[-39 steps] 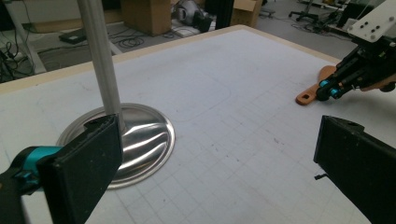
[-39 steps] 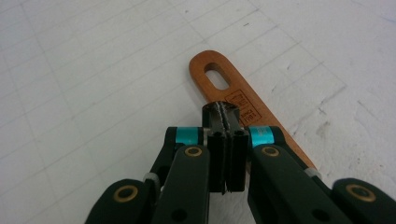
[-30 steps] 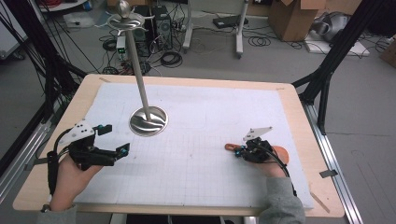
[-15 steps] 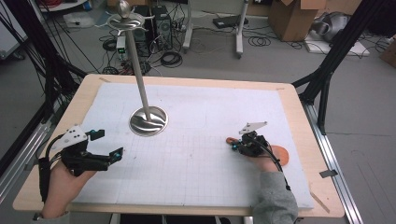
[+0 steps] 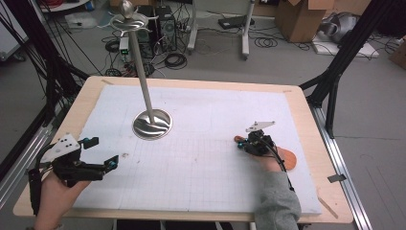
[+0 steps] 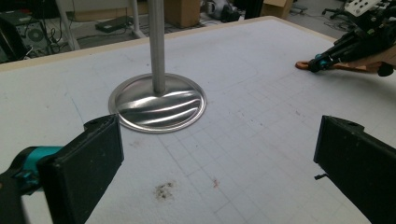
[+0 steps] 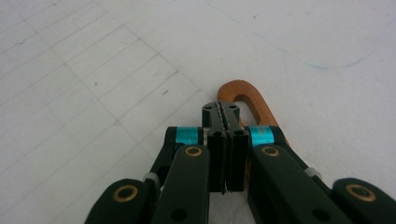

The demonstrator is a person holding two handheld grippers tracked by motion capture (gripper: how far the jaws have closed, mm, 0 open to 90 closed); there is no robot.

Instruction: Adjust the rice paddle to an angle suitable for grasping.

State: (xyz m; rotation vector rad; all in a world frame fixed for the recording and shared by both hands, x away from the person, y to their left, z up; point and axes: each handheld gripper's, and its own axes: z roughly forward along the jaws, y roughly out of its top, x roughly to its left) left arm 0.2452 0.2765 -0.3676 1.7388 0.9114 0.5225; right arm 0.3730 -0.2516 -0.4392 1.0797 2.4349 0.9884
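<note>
High view: the right gripper (image 5: pixel 241 143), jaws pressed together, lies over a brown wooden utensil (image 5: pixel 286 158) near the bench's (image 5: pixel 306 120) right edge; whether the handle is pinched between the pads I cannot tell, as the right gripper view shows them meeting with the looped handle end (image 7: pixel 243 100) beside and beneath. The left gripper (image 5: pixel 103 153), jaws spread wide and empty, hovers near the left front corner, short of the metal stand (image 5: pixel 152 123). A lift could leave the utensil behind or let it swivel out; a careless swing could knock the tall stand over.
</note>
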